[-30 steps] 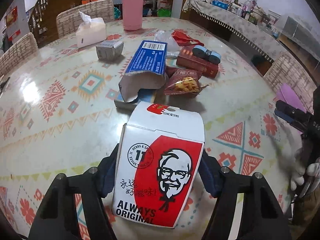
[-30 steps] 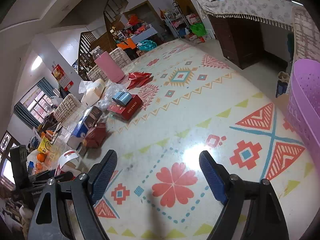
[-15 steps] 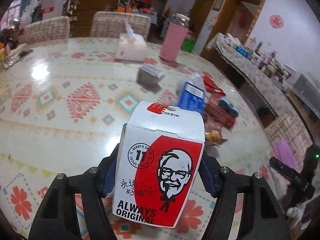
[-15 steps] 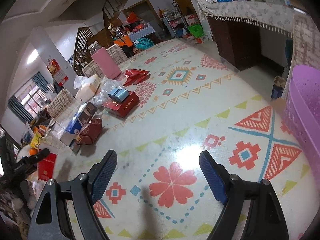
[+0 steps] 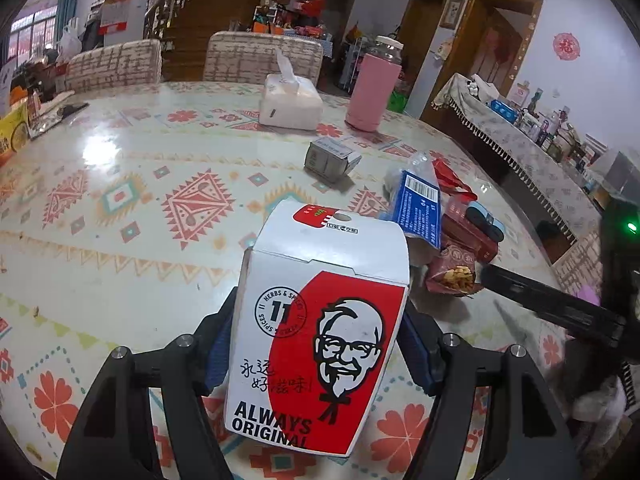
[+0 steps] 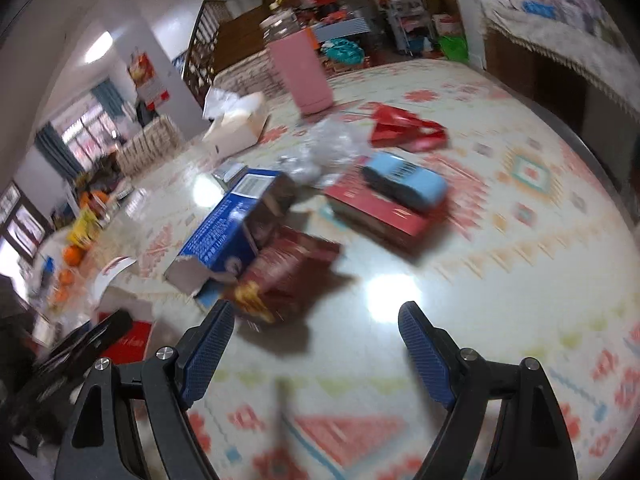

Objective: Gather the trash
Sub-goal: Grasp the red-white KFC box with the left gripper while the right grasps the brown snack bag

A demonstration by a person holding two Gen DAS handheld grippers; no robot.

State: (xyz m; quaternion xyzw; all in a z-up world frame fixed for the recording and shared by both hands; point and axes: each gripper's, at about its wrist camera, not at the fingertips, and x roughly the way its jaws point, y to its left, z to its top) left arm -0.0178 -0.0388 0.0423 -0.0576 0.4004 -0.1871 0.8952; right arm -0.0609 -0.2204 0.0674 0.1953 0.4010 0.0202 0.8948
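Note:
My left gripper [image 5: 320, 340] is shut on a white and red KFC box [image 5: 320, 320] and holds it above the patterned table [image 5: 120, 200]. My right gripper [image 6: 316, 344] is open and empty, low over the table, close in front of a dark red snack bag [image 6: 288, 272] with snacks spilling out. A torn blue carton [image 6: 228, 232] lies just behind the bag. The bag [image 5: 452, 272] and carton [image 5: 416, 208] also show in the left wrist view, to the right of the box. The right gripper's arm [image 5: 560, 312] reaches in from the right there.
A red box [image 6: 384, 216] with a light blue case [image 6: 404, 184] on it, red wrappers [image 6: 404, 132], crumpled clear plastic [image 6: 328, 152], a tissue box [image 5: 288, 104], a pink bottle [image 5: 372, 84] and a small grey box [image 5: 332, 156] lie on the table. Chairs [image 5: 260, 56] stand behind.
My left gripper has lifted and swung left with the KFC box. My right gripper has moved fast left toward the snack bag and blue carton; its view is blurred.

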